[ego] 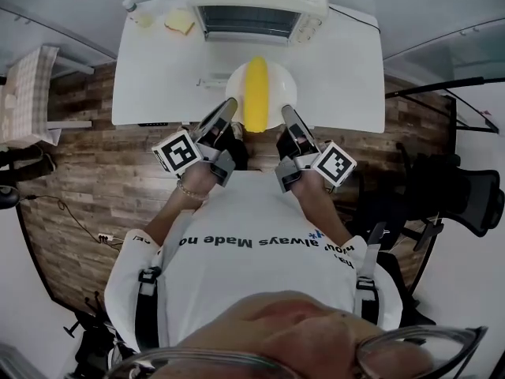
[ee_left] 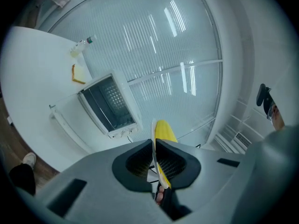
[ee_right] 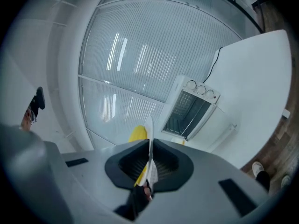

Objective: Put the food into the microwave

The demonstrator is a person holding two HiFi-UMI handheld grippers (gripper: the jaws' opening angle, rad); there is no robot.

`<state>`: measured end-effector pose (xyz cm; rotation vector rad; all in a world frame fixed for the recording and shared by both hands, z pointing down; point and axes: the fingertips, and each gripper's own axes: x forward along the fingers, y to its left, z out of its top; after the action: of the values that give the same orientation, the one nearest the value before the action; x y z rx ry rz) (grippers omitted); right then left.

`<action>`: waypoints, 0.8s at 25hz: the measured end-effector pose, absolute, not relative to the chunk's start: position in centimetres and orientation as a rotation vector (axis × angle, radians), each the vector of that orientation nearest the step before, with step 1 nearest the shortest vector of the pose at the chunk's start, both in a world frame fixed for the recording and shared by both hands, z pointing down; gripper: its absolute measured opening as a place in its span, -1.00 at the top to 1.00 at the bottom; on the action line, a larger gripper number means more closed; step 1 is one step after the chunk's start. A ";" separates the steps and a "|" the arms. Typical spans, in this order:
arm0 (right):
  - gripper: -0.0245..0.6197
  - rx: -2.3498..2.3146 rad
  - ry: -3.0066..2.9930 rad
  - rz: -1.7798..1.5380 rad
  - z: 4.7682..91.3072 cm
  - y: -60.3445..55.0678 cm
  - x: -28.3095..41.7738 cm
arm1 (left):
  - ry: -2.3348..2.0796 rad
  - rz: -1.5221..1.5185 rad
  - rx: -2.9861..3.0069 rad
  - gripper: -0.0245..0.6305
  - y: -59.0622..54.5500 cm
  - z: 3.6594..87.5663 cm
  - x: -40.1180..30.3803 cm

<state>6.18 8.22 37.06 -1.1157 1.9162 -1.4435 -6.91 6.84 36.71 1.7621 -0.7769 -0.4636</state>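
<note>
"Two grippers on one plate?"

"Yes. The left gripper (ego: 226,110) is clamped on the left rim of the white plate (ego: 284,85), and the right gripper (ego: 289,114) is clamped on the right rim. Each gripper view shows the rim edge-on, pinched between the dark pads (ee_left: 135,160)."

"And the food?"

"A long yellow piece (ego: 255,93) lies across the middle of the plate, running from near to far. Its tip shows just behind the rim in the left gripper view (ee_left: 164,130) (and as a smaller yellow bump in the right one (ee_right: 138,133))."

"Where is the plate against the microwave?"

"Near of it, in line with the opening. The microwave (ego: 256,10) sits at the far edge of the white surface (ego: 347,69), and the plate shows over the near half of that surface. I cannot tell whether it touches the top or hangs above it."

"Is the door open?"

"It is dropped forward, with its handle bar (ee_left: 65,125) toward the near side, and the dark cavity (ee_left: 108,105) is exposed."

"Anything else up there?"

"A small bottle (ego: 134,11) at the far left corner, and a slice of bread (ego: 180,22) just right of it, left of the microwave."
</note>
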 end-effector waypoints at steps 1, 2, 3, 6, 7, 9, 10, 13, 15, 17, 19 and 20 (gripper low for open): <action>0.85 -1.114 1.914 -1.442 37.0 7.1 5.6 | -0.776 -0.458 1.780 0.86 5.6 36.6 -7.4; 0.85 -1.115 1.913 -1.441 36.9 5.9 5.1 | -0.776 -0.455 1.790 0.86 4.4 36.6 -8.0; 0.85 -1.119 1.914 -1.439 36.9 4.9 4.6 | -0.774 -0.456 1.784 0.86 3.3 36.6 -8.5; 0.85 -1.131 1.923 -1.431 37.0 1.9 3.3 | -0.770 -0.454 1.767 0.86 0.3 36.8 -9.7; 0.85 -1.134 1.922 -1.432 37.0 0.8 3.0 | -0.768 -0.451 1.776 0.86 -0.7 36.8 -10.1; 0.85 -1.135 1.917 -1.436 37.2 -1.1 2.3 | -0.765 -0.450 1.782 0.86 -2.7 36.9 -10.8; 0.85 -1.136 1.918 -1.436 37.2 -1.9 2.0 | -0.764 -0.450 1.781 0.86 -3.4 37.0 -11.1; 0.85 -1.137 1.914 -1.435 37.1 -3.7 1.2 | -0.761 -0.452 1.763 0.86 -5.3 37.0 -11.8; 0.85 -1.141 1.910 -1.434 37.2 -5.1 0.9 | -0.755 -0.446 1.768 0.86 -6.8 37.1 -12.1; 0.85 -1.147 1.903 -1.435 37.4 -6.5 0.8 | -0.747 -0.440 1.784 0.86 -8.3 37.1 -12.1; 0.85 -1.150 1.897 -1.437 37.5 -7.4 0.8 | -0.745 -0.439 1.775 0.86 -9.3 37.3 -12.1; 0.85 -1.151 1.894 -1.439 37.6 -7.6 0.8 | -0.745 -0.437 1.778 0.86 -9.5 37.3 -12.1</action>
<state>0.81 -7.59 37.55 -1.1508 1.8942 -1.4386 -12.11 -9.46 37.30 1.7784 -0.7452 -0.4369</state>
